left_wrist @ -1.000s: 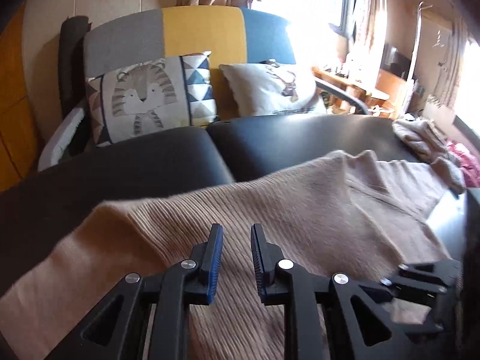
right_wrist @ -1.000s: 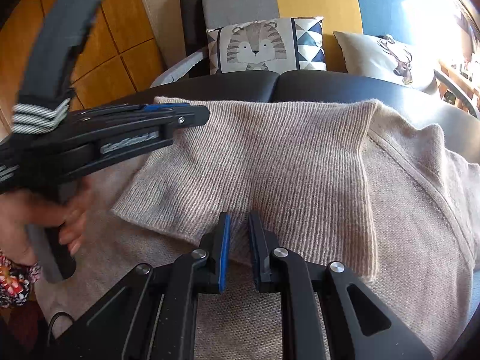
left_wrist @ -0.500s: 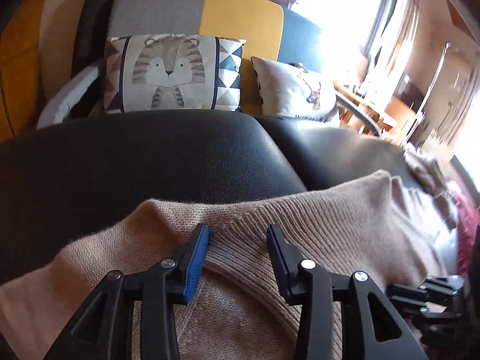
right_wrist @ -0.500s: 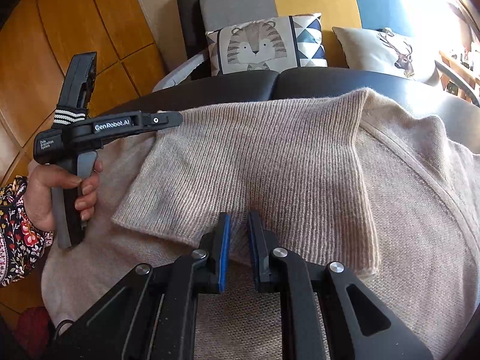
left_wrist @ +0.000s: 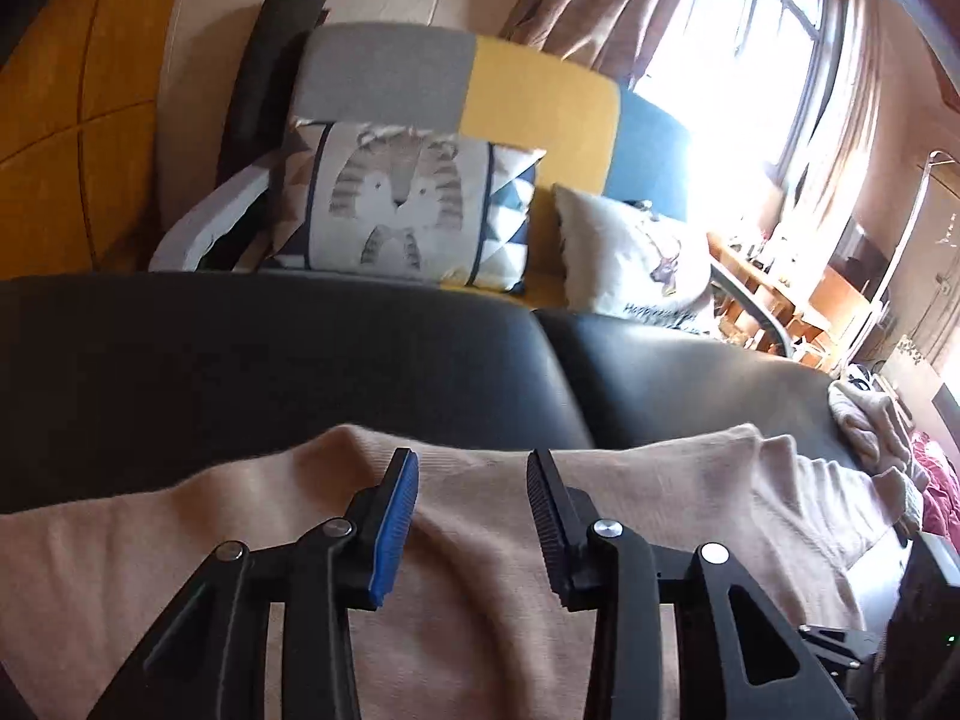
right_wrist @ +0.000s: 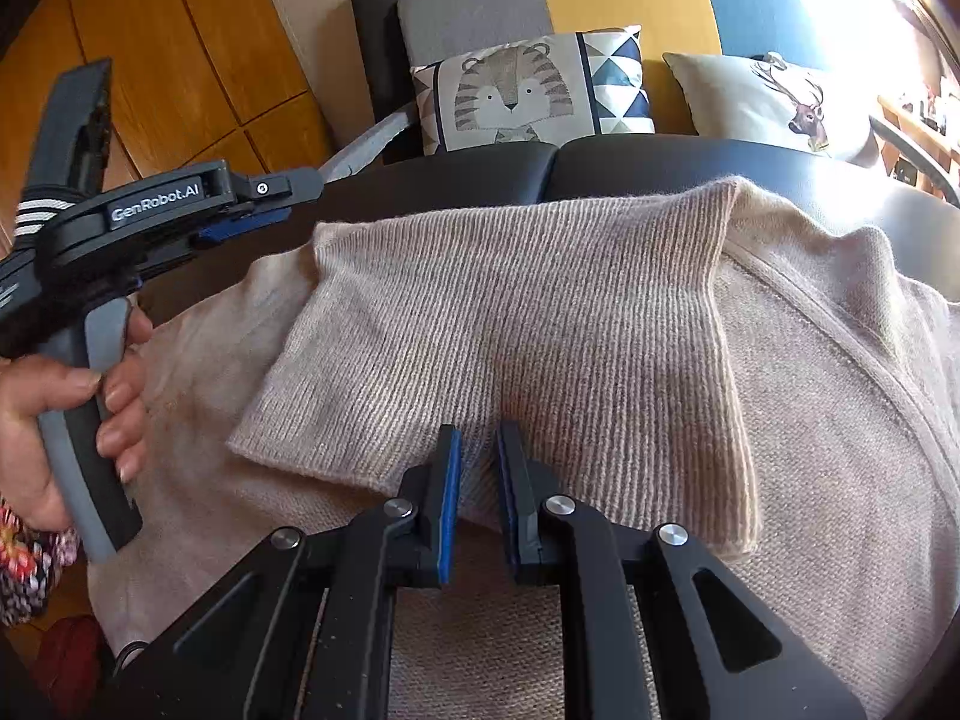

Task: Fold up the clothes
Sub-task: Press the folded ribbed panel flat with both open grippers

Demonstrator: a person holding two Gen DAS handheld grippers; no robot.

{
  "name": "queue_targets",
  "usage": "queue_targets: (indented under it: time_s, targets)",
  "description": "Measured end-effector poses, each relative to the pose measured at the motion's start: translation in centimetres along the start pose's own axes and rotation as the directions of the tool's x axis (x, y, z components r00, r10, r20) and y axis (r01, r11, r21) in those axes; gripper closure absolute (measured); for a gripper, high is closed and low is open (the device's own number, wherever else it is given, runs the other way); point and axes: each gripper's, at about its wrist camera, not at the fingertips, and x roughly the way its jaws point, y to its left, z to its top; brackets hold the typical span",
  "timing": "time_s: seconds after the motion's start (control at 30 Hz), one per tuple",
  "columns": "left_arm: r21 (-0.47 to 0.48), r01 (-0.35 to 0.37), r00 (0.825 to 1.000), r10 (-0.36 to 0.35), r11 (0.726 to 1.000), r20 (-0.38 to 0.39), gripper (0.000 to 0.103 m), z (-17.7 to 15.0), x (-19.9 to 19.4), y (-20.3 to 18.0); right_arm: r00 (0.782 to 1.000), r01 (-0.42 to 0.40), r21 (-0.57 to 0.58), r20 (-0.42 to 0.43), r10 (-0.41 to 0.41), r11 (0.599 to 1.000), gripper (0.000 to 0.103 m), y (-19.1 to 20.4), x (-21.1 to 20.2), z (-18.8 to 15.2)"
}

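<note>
Sofa [right_wrist: 690, 165]: a black leather seat fills the scene in front of you, its two cushions meeting at a seam in the middle
Chair [left_wrist: 456, 78]: behind the sofa stands a grey, yellow and blue backrest against a wall with orange wood panels
Sweater [right_wrist: 810, 420]: the beige knit you are folding lies spread across the sofa seat, covering most of the near half
Folded part [right_wrist: 510, 348]: one ribbed section of the sweater is turned over onto the rest, its far edge near the sofa seam and its near hem just in front of your right tool
Cushions: a tiger-print cushion [right_wrist: 516, 90] leans on the chair, and a pale deer-print cushion [right_wrist: 774, 102] sits to its right
Other clothes [left_wrist: 870, 426]: a pale heap lies at the far right end of the sofa, well apart from the sweater
Left gripper [left_wrist: 471, 507]: you hold it by the handle above the left edge of the sweater; its fingers stand apart and are closing, with no cloth pinched between them
Left hand [right_wrist: 54, 420]: wrapped around the grey handle, with a flowered sleeve at the wrist
Right gripper [right_wrist: 480, 480]: its fingers are nearly together and pinch the near hem of the folded part
</note>
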Motion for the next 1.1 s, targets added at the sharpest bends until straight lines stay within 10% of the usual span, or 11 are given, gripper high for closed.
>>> queue_targets:
  time_s: [0.33, 0.63, 1.1]
  targets:
    - [0.171, 0.110, 0.979, -0.077, 0.979, -0.188, 0.064, -5.2, 3.8, -8.7, 0.979, 0.080, 0.239, 0.163, -0.121, 0.968, 0.090, -6.0, -5.3, 2.4]
    - [0.164, 0.135, 0.979, -0.106, 0.977, -0.174, 0.063, -5.7, 3.8, -8.6, 0.995, 0.102, 0.380, -0.027, -0.099, 0.919, 0.096, -13.0, 1.7, 7.9]
    - [0.192, 0.118, 0.984, -0.089, 0.974, -0.154, 0.063, -6.2, 4.2, -8.9, 0.997, -0.033, 0.500, 0.078, -0.007, 0.866, 0.099, -17.3, 4.5, 9.6]
